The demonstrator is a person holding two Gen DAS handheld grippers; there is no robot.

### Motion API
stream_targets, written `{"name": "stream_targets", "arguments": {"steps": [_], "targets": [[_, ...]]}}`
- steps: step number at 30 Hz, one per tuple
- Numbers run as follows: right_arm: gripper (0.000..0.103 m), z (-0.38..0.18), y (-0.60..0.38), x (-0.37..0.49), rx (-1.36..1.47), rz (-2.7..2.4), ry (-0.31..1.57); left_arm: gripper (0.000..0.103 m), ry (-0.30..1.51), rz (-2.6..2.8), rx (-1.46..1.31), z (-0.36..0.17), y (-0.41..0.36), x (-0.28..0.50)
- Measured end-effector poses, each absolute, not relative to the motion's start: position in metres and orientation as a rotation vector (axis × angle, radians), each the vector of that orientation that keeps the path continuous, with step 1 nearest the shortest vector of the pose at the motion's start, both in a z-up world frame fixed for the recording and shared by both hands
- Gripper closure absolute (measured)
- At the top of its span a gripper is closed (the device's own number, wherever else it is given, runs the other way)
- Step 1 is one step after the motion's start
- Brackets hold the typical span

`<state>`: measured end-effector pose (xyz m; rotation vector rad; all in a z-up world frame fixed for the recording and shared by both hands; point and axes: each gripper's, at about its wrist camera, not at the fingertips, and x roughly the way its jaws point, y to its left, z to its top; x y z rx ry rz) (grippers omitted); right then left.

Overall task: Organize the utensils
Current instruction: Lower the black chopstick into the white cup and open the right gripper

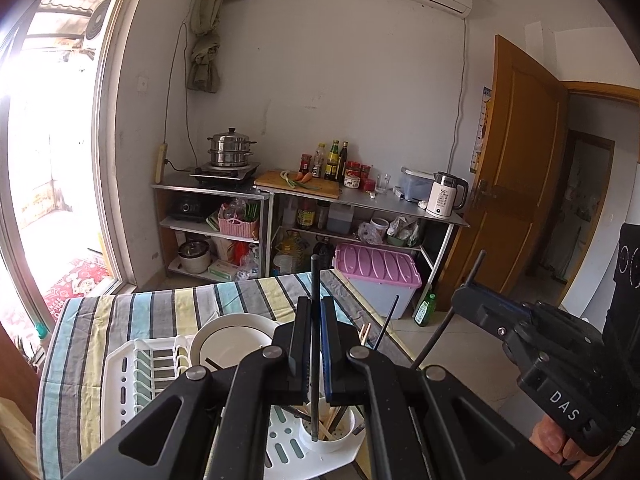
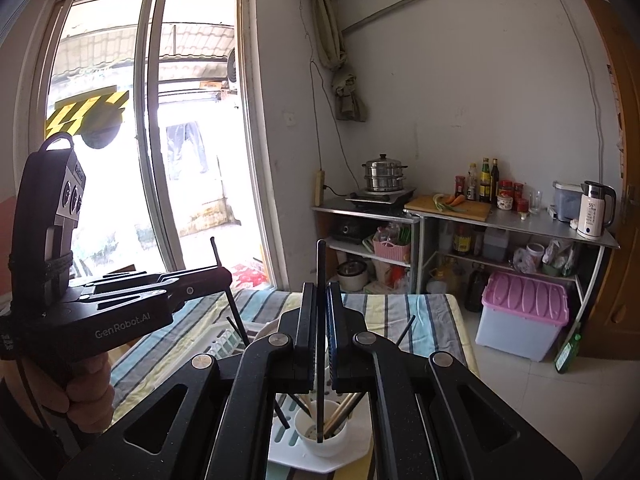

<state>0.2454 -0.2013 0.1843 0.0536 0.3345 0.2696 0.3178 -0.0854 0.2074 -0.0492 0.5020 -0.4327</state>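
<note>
Two hand-held grippers hovered over a bench covered in a striped cloth (image 1: pixel 120 312). The left gripper (image 1: pixel 315 344) had its jaws clamped together on a single black chopstick (image 1: pixel 315 280), held upright so that its upper end stood well above the jaws and its lower end hung just over a white utensil cup (image 1: pixel 340 440) directly below. The right gripper (image 2: pixel 321 332) held a second black chopstick (image 2: pixel 321 264) the same way, its jaws shut on the shaft and the tip pointing down into the same cup (image 2: pixel 332 444). Holding each stick vertically seemed meant to let it drop straight into the cup. Wooden and dark chopsticks already leaned inside the cup, which sat at the near corner of a white drying rack (image 1: pixel 132 364). Beyond the left jaws, a white bowl (image 1: pixel 228 336) rested beside the rack's slats. In each view the other gripper appeared off to one side, with a person's hand (image 2: pixel 86 392) wrapped around its handle.
</note>
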Motion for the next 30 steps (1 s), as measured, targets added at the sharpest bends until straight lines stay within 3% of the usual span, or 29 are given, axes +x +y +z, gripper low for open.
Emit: {"name": "stream_targets", "arguments": {"steps": [30], "targets": [[0.098, 0.123, -0.221, 0.288, 0.098, 0.203, 0.499, 0.098, 0.638, -0.378, -0.076, 0.132, -0.076, 0.362]]}}
